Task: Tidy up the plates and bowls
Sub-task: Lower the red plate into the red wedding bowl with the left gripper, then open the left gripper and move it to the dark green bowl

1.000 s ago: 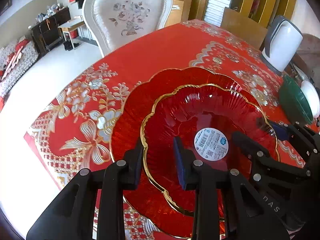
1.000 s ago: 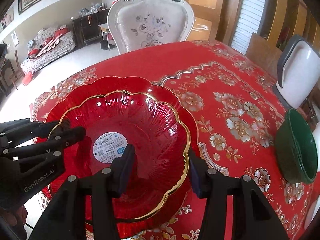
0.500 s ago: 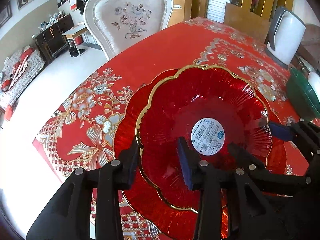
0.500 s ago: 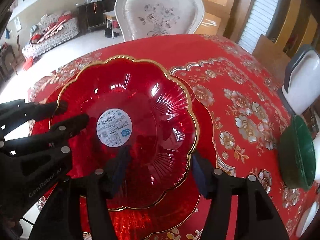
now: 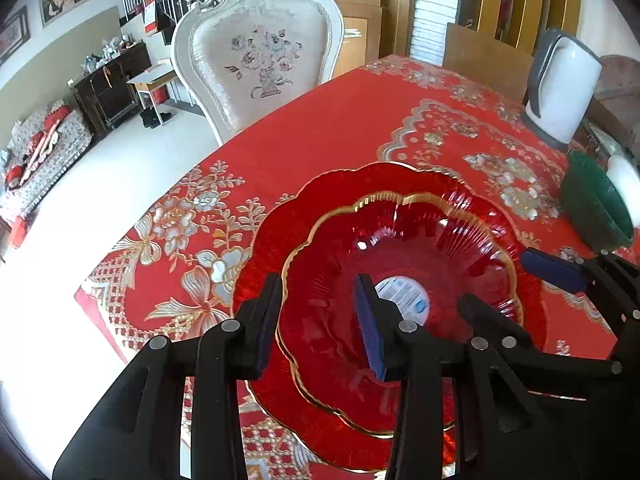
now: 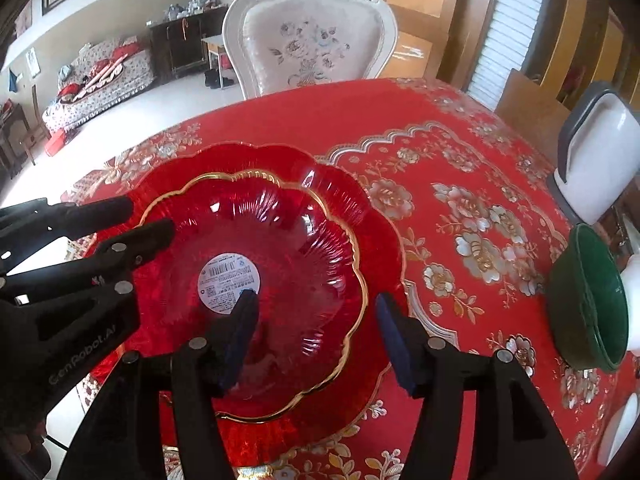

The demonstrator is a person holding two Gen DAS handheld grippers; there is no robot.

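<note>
A small red glass plate with a gold scalloped rim and a white label lies in a larger red glass plate on the red floral tablecloth. My left gripper is open, its jaws astride the small plate's left rim. My right gripper is open, its jaws astride the small plate's right rim. Each gripper shows in the other's view. A dark green bowl stands on the right.
A white kettle with a grey handle stands at the table's far right. Something white sits just behind the green bowl. A white upholstered chair stands at the far edge. The table's left edge drops to the floor.
The small plate was lifted and tilted half a second ago; it now lies lower and flatter inside the large plate. Both grippers stay astride its rim.
</note>
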